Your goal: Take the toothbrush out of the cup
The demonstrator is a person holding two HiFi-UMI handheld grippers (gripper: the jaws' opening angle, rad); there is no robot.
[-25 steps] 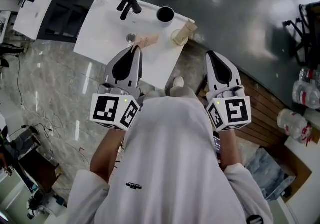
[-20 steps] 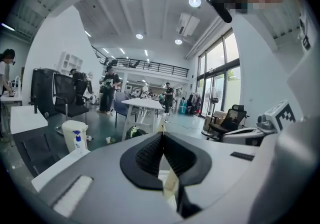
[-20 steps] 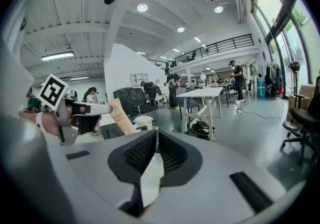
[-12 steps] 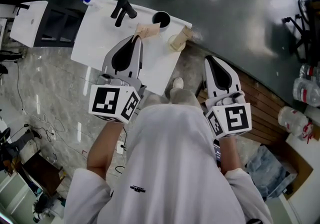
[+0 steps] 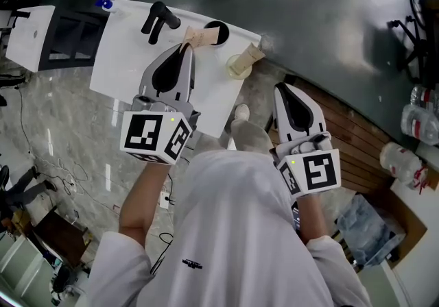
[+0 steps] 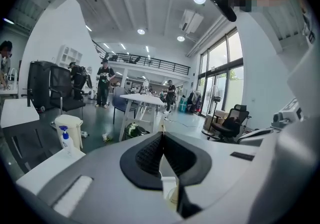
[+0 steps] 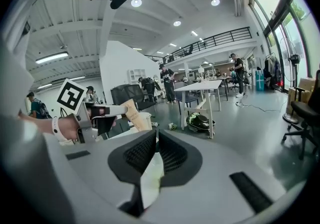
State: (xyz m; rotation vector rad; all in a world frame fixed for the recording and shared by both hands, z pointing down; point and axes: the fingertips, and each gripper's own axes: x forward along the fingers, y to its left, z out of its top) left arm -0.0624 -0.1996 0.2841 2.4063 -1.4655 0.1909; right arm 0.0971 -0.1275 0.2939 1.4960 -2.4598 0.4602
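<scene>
Toothbrush [image 5: 197, 37]: paper-wrapped, clamped in the closed left hand-held gripper [image 5: 185, 48], above the counter [image 5: 123, 59] just beside the black cup [image 5: 221, 27].
Second toothbrush [image 5: 252, 54]: stood slanted in the pale cup [image 5: 235, 67].
Right hand-held gripper [image 5: 279, 86]: closed, empty, and the nearer one to the pale cup, which lay ahead and to its left.

The person wears a white hooded top [image 5: 233, 230] with a small black logo [image 5: 192, 264] at lower centre of the head view. The left gripper [image 5: 184, 48] and right gripper [image 5: 280, 88] are pale grey shells with black ridged pads [image 6: 147, 155]. Each carries a white cube [image 5: 156, 136] with black square markers.
</scene>
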